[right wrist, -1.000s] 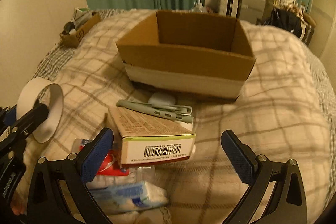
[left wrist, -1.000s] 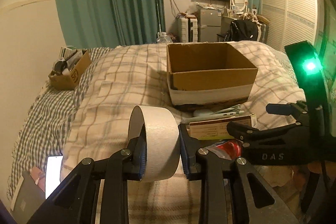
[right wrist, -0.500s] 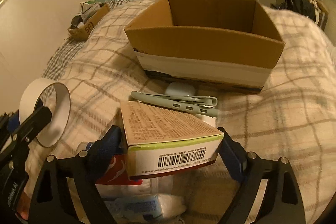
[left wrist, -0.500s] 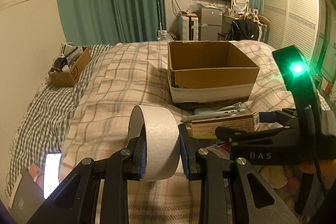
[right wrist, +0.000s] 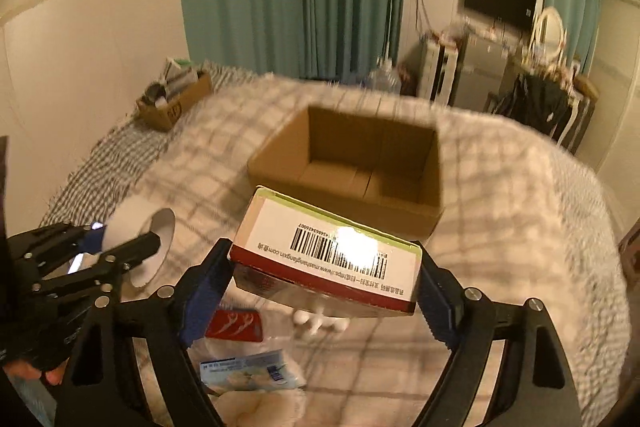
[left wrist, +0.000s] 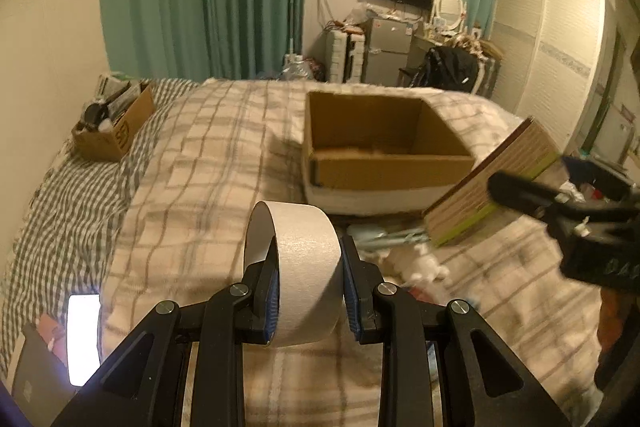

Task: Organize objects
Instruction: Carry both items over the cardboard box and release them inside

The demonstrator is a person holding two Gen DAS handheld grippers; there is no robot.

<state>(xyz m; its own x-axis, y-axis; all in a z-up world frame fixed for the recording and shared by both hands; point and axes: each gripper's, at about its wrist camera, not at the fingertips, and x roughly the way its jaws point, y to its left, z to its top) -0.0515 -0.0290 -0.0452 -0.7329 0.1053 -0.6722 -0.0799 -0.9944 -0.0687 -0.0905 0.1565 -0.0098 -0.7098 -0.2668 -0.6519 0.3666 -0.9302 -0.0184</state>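
Your right gripper (right wrist: 324, 285) clamps a small carton (right wrist: 326, 255) by its ends, lifted off the bed just in front of the open cardboard box (right wrist: 352, 167). Only the right wrist view shows its barcode end, printed with a web address too blurred to read surely. Your left gripper (left wrist: 308, 291) grasps a roll of white tape (left wrist: 298, 267) upright above the plaid blanket (left wrist: 200, 195). Only the left view shows the lit phone (left wrist: 83, 337) at the bed's edge.
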